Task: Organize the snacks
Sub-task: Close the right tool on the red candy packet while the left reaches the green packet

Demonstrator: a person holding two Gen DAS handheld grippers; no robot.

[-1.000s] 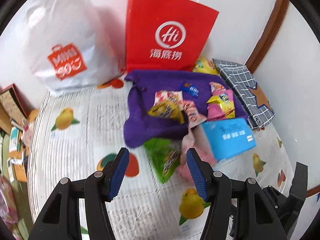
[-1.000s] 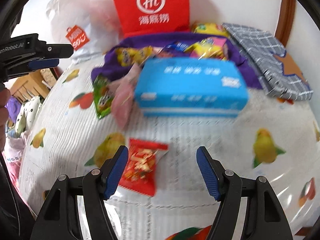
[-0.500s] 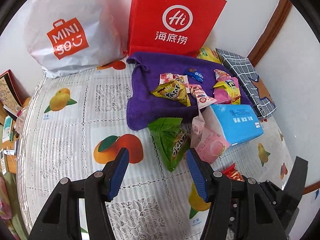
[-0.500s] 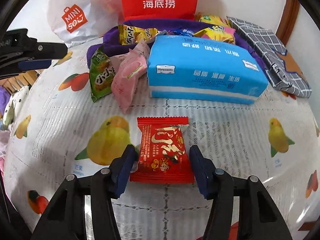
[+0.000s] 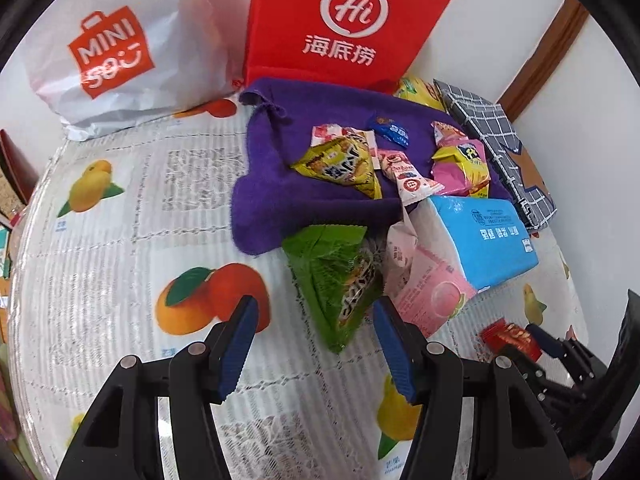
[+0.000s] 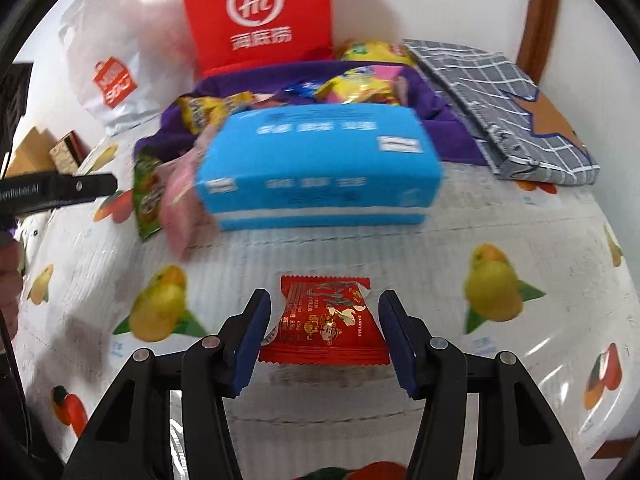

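On the fruit-printed tablecloth (image 6: 500,208), the largest things stand at the back: a red paper bag (image 5: 344,28) and a white shopping bag (image 5: 120,48) against the wall, with a purple cloth (image 5: 276,184) spread in front of them and a grey checked pouch (image 6: 500,96) to its right. Several snack packets already lie on that cloth, which suggests it is the gathering place. A blue tissue pack (image 6: 320,168) sits at the cloth's near edge, with a pink packet (image 5: 432,292) and a green snack packet (image 5: 340,280) just beside it, both partly off the cloth. Smallest and nearest is the red snack packet (image 6: 324,320), lying flat on the tablecloth, apart from the tissue pack and nearer the camera. The right gripper (image 6: 324,332) straddles it: its jaws stand partly open, one blue pad at each side edge of the packet, close to it but not visibly pinching. The packet's long axis runs away from the gripper toward the tissue pack, so the fingers would close across its narrower width. The left gripper (image 5: 316,336) hangs wide open and holds nothing, its gap aimed at the lower tip of the green packet, which points toward it. The right is clearly the nearer to the red packet; squeezing shut looks like the move due.
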